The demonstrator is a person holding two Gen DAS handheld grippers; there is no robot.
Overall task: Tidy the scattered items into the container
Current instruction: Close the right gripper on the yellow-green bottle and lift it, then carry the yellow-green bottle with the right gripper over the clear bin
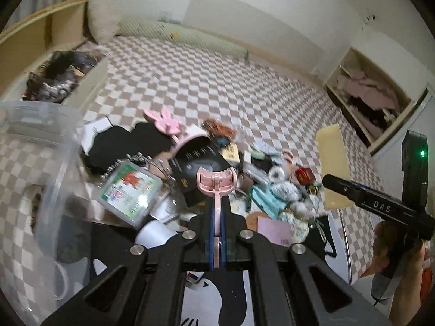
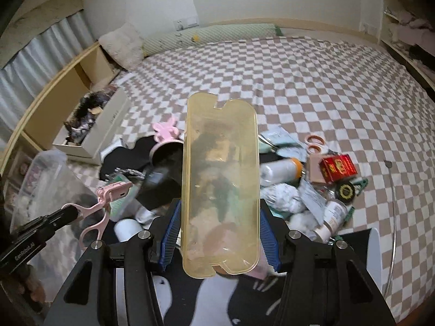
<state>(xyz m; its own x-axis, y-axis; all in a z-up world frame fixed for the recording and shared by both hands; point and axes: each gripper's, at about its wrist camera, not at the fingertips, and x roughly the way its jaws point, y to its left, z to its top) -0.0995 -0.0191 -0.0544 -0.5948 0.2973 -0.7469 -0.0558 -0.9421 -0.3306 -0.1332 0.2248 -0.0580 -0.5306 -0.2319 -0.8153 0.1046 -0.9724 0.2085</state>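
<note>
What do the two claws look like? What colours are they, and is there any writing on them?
Both are black, with angular arms and round silver bolts. The left claw and right claw have ribbed blue pads inside the fingers. Seen from the left camera, the right one shows white "DAS" lettering and a green light; the left one also has white lettering on its side. Bare hands hold them.

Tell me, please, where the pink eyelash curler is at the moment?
The pink eyelash curler is clamped in the left gripper, held above the clutter pile beside the clear plastic container; the right wrist view shows it at lower left.

Clutter pile [image 2: 285,190] beside bare checkered bedspread [image 2: 312,81]
</note>
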